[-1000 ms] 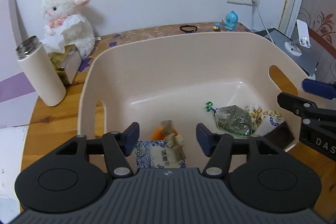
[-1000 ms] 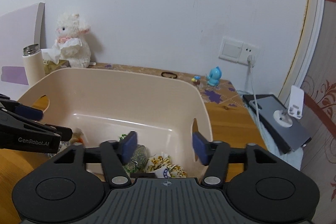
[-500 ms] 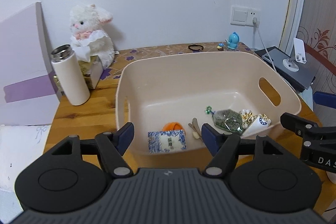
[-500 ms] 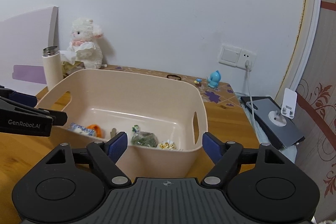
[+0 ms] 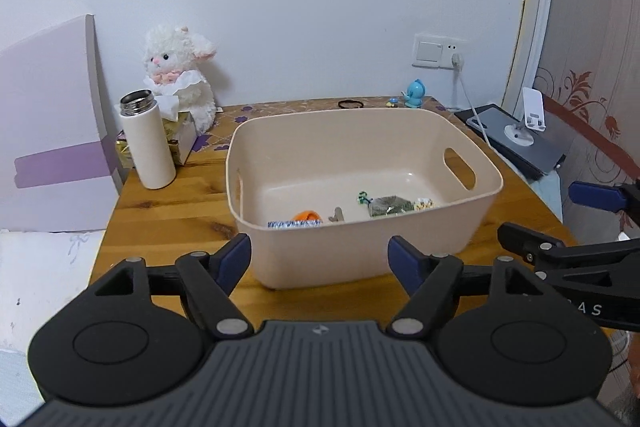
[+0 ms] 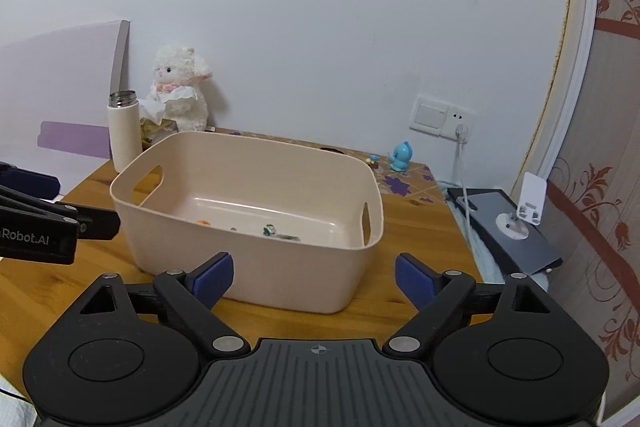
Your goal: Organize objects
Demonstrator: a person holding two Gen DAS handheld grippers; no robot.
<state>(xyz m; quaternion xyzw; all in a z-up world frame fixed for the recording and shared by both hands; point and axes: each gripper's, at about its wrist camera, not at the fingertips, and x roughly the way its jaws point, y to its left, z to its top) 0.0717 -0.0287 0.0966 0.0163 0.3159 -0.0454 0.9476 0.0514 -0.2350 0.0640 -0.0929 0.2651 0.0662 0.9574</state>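
A beige plastic bin (image 5: 280, 147) with cut-out handles stands on the wooden table (image 5: 176, 211); it also shows in the right wrist view (image 6: 168, 231). Inside lie a blue-white packet (image 5: 294, 224), an orange thing (image 5: 306, 215), a green packet (image 5: 390, 205) and a yellow-patterned packet (image 5: 424, 203). My left gripper (image 5: 320, 259) is open and empty, in front of the bin's near wall. My right gripper (image 6: 314, 277) is open and empty, in front of the bin.
A white bottle (image 5: 146, 139), a plush lamb (image 5: 178, 79) and a tissue box (image 5: 182, 131) stand at the back left. A blue figurine (image 5: 416, 93) and black hair tie (image 5: 351, 103) lie at the back. A grey device with a phone stand (image 5: 520, 135) sits right.
Both grippers have pulled back and up, away from the bin. The bin now looks smaller and farther off. Both stay open and empty.
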